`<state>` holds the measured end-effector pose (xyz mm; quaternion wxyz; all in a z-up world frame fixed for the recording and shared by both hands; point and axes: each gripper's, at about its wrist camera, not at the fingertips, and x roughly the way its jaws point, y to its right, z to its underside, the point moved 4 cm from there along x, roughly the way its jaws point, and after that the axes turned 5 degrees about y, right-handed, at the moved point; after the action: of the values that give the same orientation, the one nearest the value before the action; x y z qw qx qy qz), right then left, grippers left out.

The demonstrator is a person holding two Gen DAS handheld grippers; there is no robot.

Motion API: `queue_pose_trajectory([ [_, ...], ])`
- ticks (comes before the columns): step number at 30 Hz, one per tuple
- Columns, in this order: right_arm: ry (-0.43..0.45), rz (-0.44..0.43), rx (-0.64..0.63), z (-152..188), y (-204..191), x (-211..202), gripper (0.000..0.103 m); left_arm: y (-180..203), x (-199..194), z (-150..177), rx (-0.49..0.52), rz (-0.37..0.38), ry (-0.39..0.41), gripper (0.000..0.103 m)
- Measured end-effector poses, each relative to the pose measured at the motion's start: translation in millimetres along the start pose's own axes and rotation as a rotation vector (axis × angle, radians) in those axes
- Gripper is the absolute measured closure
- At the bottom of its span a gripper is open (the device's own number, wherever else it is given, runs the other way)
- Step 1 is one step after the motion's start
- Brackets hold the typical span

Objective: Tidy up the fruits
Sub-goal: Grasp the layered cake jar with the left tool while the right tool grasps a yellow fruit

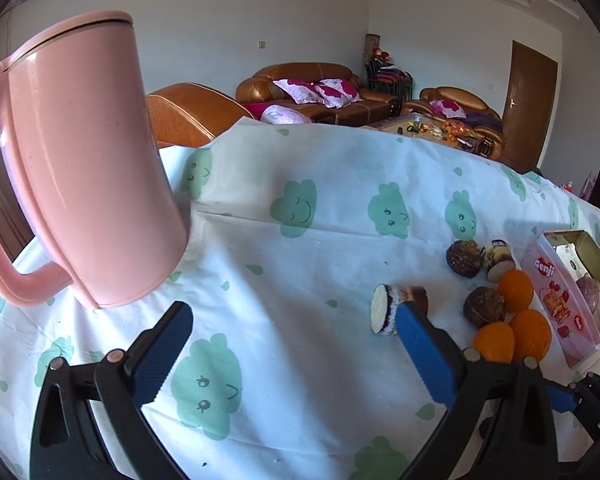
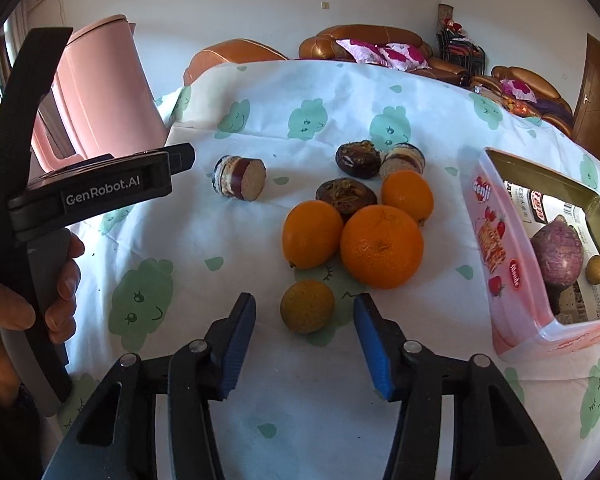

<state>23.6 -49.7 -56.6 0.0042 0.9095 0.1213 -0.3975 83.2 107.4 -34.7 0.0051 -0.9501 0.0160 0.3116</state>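
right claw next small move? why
Probably ease the right claw forward and down a little so its pads flank the small brownish-yellow fruit, then close. The fruit lies loose on the cloth just ahead of the open tips, centred between them and not yet touched. The pink tin to the right already holds a similar small fruit, so that looks like its destination.

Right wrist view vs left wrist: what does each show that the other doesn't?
Right wrist only: a small brownish fruit between the right tool fingers, untouched, a hand holding the left tool's body, a small round fruit in the tin. Left wrist only: the open left tool over bare cloth. Both: pink kettle, oranges, tin box.
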Motion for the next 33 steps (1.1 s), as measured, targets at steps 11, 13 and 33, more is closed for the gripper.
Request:
queue_pose_trajectory([
  [11, 0.036, -0.051, 0.025, -1, 5, -7, 0.074, 44, 15, -3, 0.096, 0.054, -0.045, 0.0],
  [13, 0.081, -0.048, 0.034, -6, 10, -17, 0.074, 49, 22, -4, 0.117, 0.022, -0.061, 0.004],
  [33, 0.301, -0.061, 0.125, -28, 49, -61, 0.074, 5, -1, -15, -0.065, -0.027, 0.093, 0.071],
])
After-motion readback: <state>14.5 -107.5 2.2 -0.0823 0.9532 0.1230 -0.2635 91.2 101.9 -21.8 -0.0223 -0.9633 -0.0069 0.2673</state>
